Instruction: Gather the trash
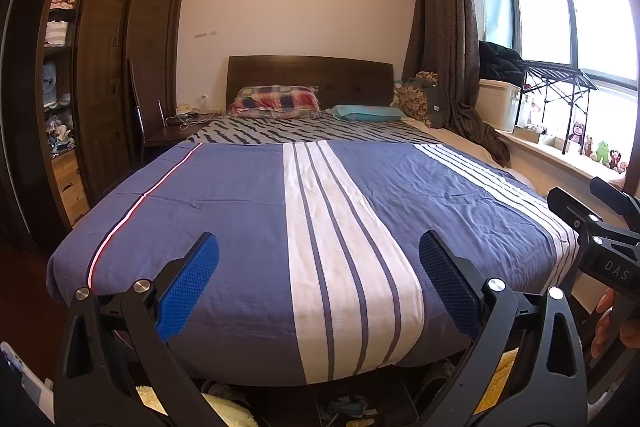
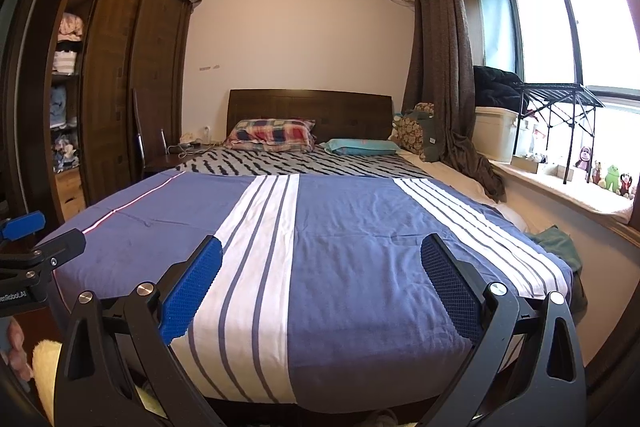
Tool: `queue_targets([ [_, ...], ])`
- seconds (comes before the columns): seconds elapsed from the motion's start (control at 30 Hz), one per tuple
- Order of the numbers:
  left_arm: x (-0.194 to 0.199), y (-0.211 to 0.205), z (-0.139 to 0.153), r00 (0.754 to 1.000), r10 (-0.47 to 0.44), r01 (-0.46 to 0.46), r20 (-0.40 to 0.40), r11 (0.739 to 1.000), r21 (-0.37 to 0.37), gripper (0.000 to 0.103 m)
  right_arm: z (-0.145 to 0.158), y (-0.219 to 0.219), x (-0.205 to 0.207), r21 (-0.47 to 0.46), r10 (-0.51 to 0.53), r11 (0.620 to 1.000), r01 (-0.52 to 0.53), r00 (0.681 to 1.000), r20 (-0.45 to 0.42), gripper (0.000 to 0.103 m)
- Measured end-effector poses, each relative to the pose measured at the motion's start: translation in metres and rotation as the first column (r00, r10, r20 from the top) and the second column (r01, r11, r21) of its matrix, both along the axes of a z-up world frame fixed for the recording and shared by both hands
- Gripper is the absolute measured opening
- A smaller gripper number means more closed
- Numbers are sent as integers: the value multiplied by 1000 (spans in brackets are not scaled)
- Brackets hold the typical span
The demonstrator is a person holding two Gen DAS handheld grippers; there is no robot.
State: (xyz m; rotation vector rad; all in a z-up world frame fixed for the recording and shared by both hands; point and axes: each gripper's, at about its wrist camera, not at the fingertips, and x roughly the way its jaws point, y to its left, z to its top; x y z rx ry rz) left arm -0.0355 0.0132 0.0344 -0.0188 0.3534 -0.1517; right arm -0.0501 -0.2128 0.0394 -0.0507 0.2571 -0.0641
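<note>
I see no piece of trash in either view. My left gripper (image 1: pixel 319 283) is open and empty, held at the foot of a bed with a blue and white striped cover (image 1: pixel 240 211). My right gripper (image 2: pixel 321 287) is open and empty too, held beside it over the same cover (image 2: pixel 360 227). The right gripper's body shows at the right edge of the left wrist view (image 1: pixel 600 239). The left gripper's blue tip shows at the left edge of the right wrist view (image 2: pixel 22 225).
Two pillows (image 1: pixel 276 101) lie by the dark headboard. A wooden wardrobe (image 1: pixel 104 59) stands left, with a nightstand (image 1: pixel 176 131). A window sill (image 2: pixel 560 183) with stuffed toys and a black rack runs right. A green cloth (image 2: pixel 558 245) lies at the bed's right edge. Items lie under the bed (image 1: pixel 348 407).
</note>
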Motion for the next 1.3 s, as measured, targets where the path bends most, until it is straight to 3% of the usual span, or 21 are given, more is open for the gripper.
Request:
queue_targets([
  [1.3, -1, 3, 5, 1000, 15, -15, 11, 1000, -7, 95, 2, 9, 0, -4, 17, 1000, -17, 1000, -1, 100],
])
